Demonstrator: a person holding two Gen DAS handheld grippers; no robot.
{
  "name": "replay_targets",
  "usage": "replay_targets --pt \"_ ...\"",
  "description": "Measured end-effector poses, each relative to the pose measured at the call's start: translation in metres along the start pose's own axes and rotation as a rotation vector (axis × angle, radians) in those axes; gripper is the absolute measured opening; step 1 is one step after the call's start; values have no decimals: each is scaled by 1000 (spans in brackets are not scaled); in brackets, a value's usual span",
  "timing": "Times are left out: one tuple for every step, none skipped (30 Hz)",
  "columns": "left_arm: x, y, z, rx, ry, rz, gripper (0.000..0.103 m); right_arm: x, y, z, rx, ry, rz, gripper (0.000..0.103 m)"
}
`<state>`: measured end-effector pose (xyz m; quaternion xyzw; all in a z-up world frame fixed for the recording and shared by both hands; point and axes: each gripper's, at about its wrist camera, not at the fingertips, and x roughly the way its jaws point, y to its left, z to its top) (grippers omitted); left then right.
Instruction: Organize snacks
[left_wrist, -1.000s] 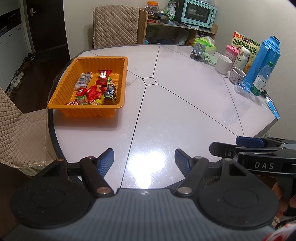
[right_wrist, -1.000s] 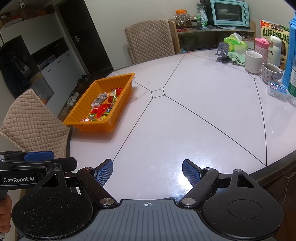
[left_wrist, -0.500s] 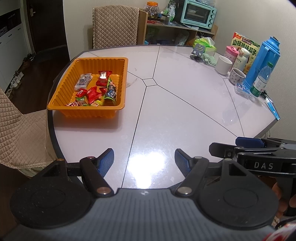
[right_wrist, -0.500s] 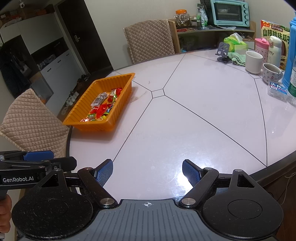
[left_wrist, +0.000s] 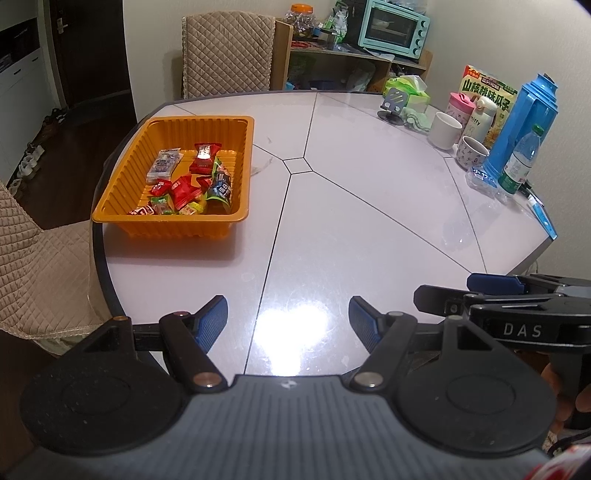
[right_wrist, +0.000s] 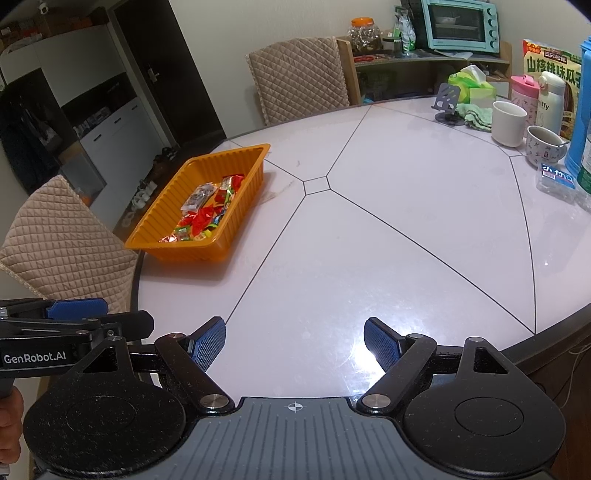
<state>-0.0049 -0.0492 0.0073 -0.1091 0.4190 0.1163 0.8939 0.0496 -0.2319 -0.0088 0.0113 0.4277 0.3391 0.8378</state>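
Both grippers are held wide and empty over the counter's (left_wrist: 369, 221) near edge. Snacks (left_wrist: 188, 184) are seen piled in the orange tray (left_wrist: 166, 221), ahead-left, long axis pointing away; left gripper (left_wrist: 288, 317) is judged nearer than right gripper (right_wrist: 294, 341).

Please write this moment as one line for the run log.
left gripper: open, empty | right gripper: open, empty | snacks: all in orange tray | table centre: bare
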Motion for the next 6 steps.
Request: replay_targets --pt "0 0 0 1 -1 0 70 1 0 0 0 0 -1 82" --pt "1 1 1 2 -1 0 70 2 1 0 0 1 -1 82" --pt "1 1 2 2 -1 0 70 2 1 0 0 1 -1 82" --pt "1 1 1 2 -1 1 70 3 1 0 1 1 -2 82" --pt "1 1 1 2 0 1 70 4 1 1 1 2 -3 82" --pt "1 1 1 2 1 1 71 5 1 2 1 2 -4 82"
